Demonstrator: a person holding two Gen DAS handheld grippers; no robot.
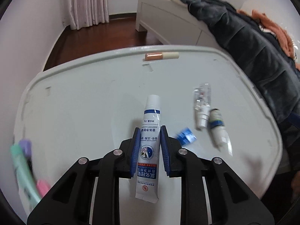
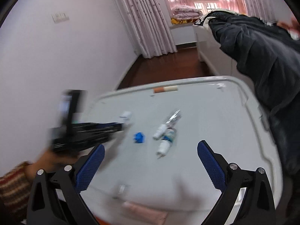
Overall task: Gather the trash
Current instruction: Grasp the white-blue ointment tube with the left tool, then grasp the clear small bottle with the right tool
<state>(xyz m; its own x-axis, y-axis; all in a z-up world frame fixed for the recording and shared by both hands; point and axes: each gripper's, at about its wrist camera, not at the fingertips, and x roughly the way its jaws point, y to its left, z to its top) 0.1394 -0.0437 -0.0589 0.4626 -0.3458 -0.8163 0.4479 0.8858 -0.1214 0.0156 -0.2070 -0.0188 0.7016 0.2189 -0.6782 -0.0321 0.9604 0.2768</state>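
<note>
While the right claw [image 2: 150, 161] gapes wide, the left claw [image 1: 150, 131] clamps the white tube [image 1: 149, 150].

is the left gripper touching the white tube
Touching: the left wrist view shows both blue pads of the left gripper pressed against the white tube.

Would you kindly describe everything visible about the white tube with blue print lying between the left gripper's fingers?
The white tube is a soft squeeze tube, seemingly plastic, with blue bands, blue Chinese lettering and a round picture. Its white cap points away from the camera; its flat crimped end lies nearest. It lies flat on the pale grey lid, and the left gripper has its blue pads closed against both sides.
</note>
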